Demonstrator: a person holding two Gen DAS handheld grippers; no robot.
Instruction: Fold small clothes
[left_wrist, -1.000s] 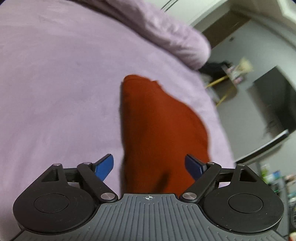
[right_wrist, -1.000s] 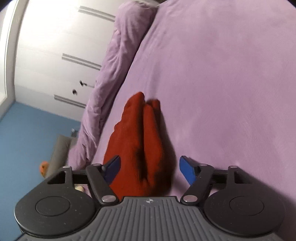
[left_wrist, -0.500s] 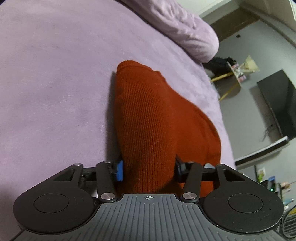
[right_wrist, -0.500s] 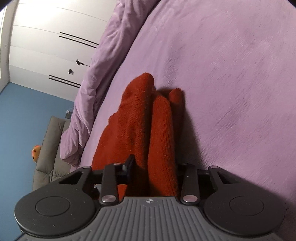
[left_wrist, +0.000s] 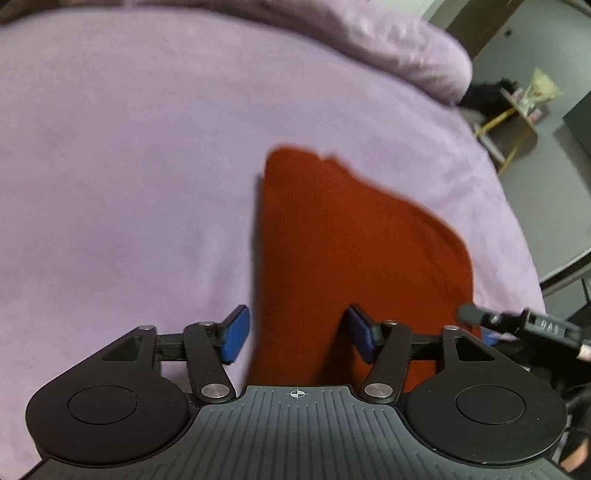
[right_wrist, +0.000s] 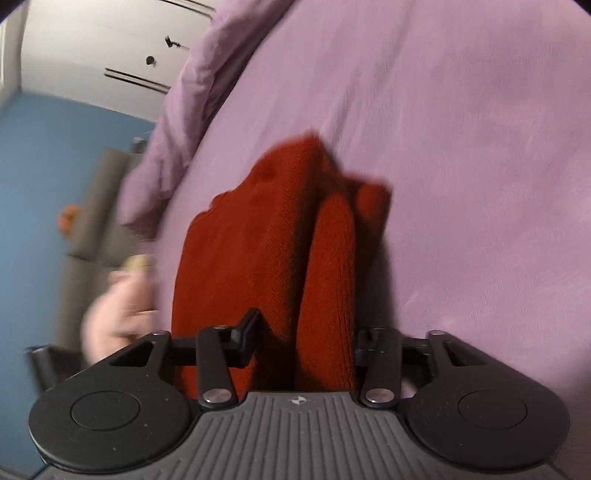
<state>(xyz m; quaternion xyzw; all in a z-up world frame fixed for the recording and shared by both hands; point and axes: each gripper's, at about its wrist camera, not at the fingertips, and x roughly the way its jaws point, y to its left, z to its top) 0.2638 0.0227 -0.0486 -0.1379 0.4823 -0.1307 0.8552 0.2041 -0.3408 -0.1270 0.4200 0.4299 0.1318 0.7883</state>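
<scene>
The red knit garment (left_wrist: 343, 251) is lying folded on the purple bed (left_wrist: 129, 166), near the bed's edge. Its long axis is running straight ahead of both tools, from their fingertips toward the far narrow end.

The left tool (left_wrist: 295, 334) is pointing down at the near end of the garment. Its jaws are opening. The blue pads (left_wrist: 234, 338) are standing clear on either side of the cloth, so the garment is between them but is not being gripped.

The right tool (right_wrist: 304, 341) is straddling the near end from the other side. Its jaws are also opening. Two rolled layers of the knit are sitting between the fingers, and the right finger is lying just beside the fabric; blur is preventing a clear reading of contact, but no pinch is showing.

Both tools are roughly equally near the garment's close end. A hand (right_wrist: 114, 314) is appearing blurred at the left in the right wrist view. Any coming move is likely depending on working along that long axis.
</scene>
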